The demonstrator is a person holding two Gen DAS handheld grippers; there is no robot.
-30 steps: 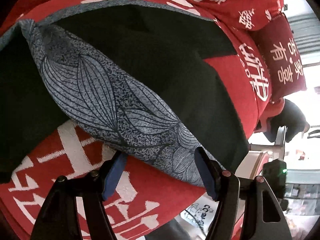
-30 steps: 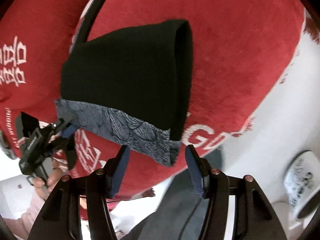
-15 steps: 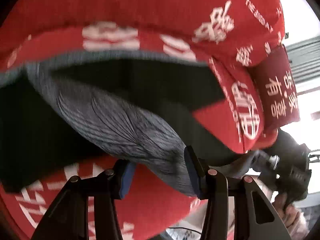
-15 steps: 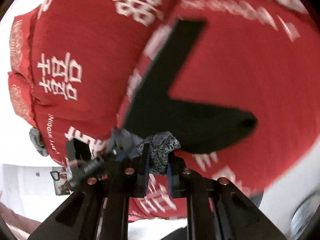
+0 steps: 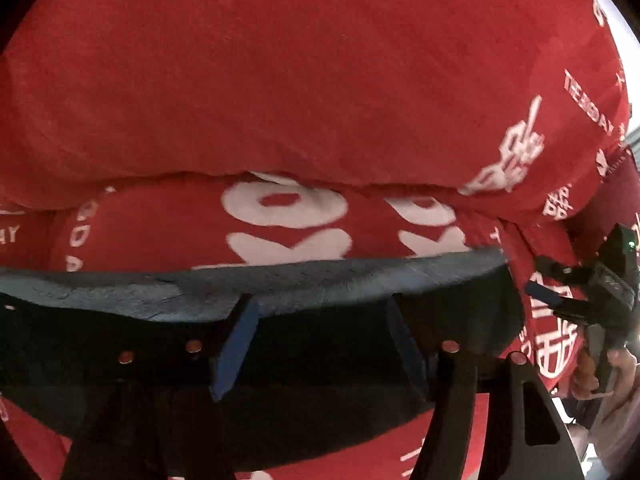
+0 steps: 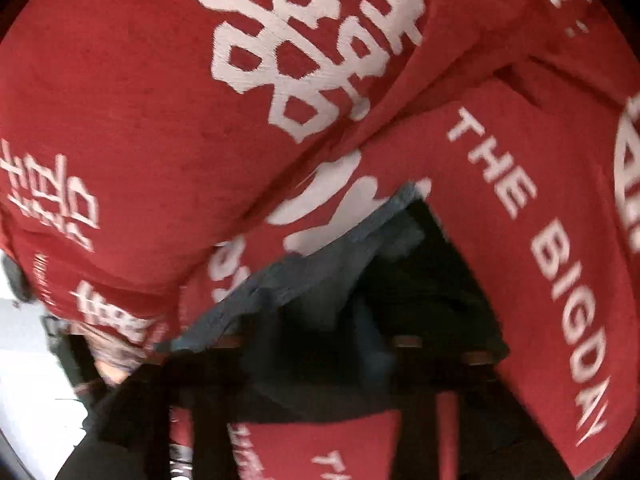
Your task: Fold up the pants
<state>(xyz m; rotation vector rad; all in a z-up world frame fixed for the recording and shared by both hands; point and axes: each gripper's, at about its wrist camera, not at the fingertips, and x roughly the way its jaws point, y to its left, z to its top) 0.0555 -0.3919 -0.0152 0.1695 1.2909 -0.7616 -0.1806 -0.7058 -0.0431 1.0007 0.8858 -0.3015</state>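
Left gripper (image 5: 324, 344) spread wide, blue-padded fingers (image 5: 234, 348) lying over black pants (image 5: 320, 420). Grey patterned waistband (image 5: 248, 284) just past the fingertips, stretched across red bedding (image 5: 304, 80) with white characters. Right gripper (image 6: 320, 344) dark and blurred over the same pants (image 6: 432, 280), opening impossible to tell. Bedding (image 6: 120, 120) beyond and on both sides.

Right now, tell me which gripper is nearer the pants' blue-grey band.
Left. The left gripper reaches the blue-grey band with its tips, jaws open; the right gripper sits just off the pants' right end.
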